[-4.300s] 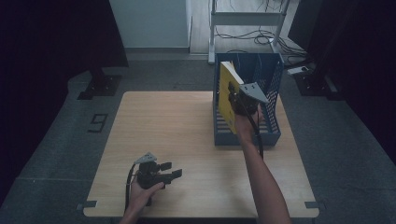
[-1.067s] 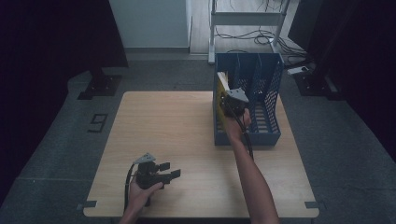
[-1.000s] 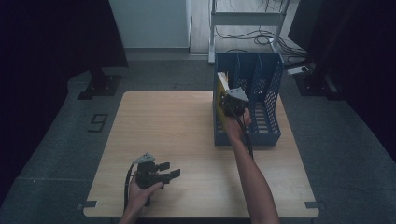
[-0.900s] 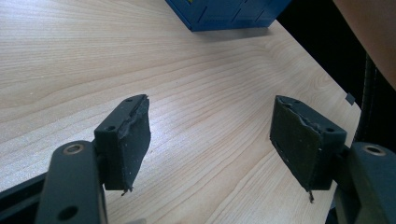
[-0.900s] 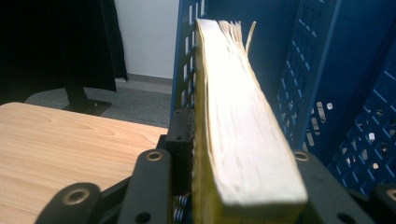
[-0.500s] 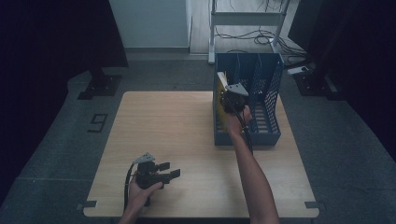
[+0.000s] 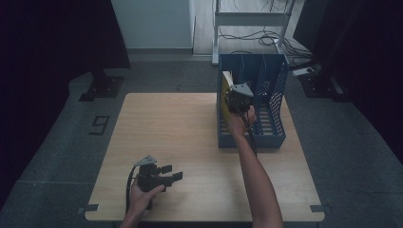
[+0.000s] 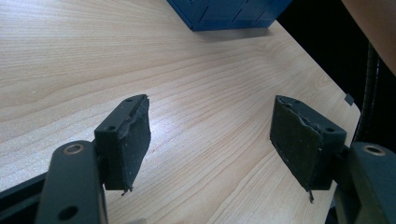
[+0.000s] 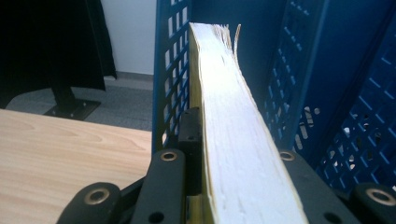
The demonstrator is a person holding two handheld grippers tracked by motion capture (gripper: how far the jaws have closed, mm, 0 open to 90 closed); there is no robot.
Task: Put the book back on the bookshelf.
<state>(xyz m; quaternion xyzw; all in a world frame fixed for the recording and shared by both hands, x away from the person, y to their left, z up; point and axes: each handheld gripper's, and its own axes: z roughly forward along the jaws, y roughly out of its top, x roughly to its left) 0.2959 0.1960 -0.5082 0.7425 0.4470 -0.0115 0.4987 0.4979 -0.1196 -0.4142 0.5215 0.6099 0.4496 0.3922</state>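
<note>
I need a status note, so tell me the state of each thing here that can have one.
Yellow-covered book: upright in the rack's left slot, clamped.
Blue perforated file rack: upright on the table, other slots empty.
Right gripper: shut on the book.
Left gripper: open, holding nothing, low over the wooden table.

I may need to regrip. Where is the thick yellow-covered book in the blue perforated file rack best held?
Grip the yellow-covered book across its covers at the top page edge, coming from above. It stands upright in the blue perforated file rack's leftmost slot, so walls block its sides. The right gripper holds it so.

"9" on the floor point(image 7: 99, 125)
</note>
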